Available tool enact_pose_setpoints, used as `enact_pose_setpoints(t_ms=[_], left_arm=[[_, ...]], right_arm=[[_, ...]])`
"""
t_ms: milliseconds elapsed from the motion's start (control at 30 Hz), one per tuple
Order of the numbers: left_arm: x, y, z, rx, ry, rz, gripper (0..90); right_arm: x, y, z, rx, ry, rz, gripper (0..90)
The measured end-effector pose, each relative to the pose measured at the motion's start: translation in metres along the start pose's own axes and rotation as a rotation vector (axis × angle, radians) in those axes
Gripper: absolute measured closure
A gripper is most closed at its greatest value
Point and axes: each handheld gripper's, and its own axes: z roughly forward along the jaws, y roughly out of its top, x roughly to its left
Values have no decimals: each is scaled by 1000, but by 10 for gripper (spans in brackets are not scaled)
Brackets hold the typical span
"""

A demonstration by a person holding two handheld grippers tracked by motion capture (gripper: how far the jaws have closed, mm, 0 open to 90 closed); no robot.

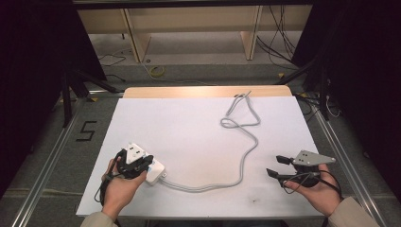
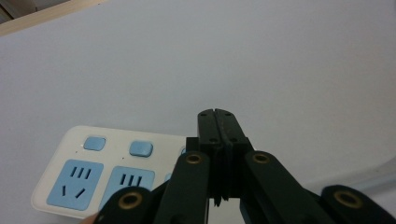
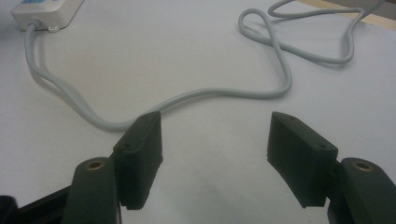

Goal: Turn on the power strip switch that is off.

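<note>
A white power strip [image 1: 155, 173] with blue sockets lies at the front left of the white table [image 1: 189, 127]. Its grey cable [image 1: 242, 161] snakes right and back to the far edge. My left gripper [image 1: 147, 161] hovers over the strip. In the left gripper view the black jaws [image 2: 217, 115] are pressed together with nothing between them, above the strip's blue sockets and buttons [image 2: 93, 179]. My right gripper [image 1: 276, 166] rests at the front right with its jaws wide apart and empty. In the right gripper view the right gripper [image 3: 215, 140] faces the cable [image 3: 210, 93] and the strip's end [image 3: 42, 11].
The cable forms a loop [image 1: 236, 120] near the table's back and runs off the far edge. Beyond the table are wooden shelving legs [image 1: 135, 38] and loose wires on the floor [image 1: 279, 42]. A dark frame stands at each side.
</note>
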Motion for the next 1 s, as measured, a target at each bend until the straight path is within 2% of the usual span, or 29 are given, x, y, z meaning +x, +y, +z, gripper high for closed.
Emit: enact_pose_setpoints(t_ms=[1000], left_arm=[[15,5,6,23,55,-10,898]], right_arm=[[0,0,2,5,-1,2,359]])
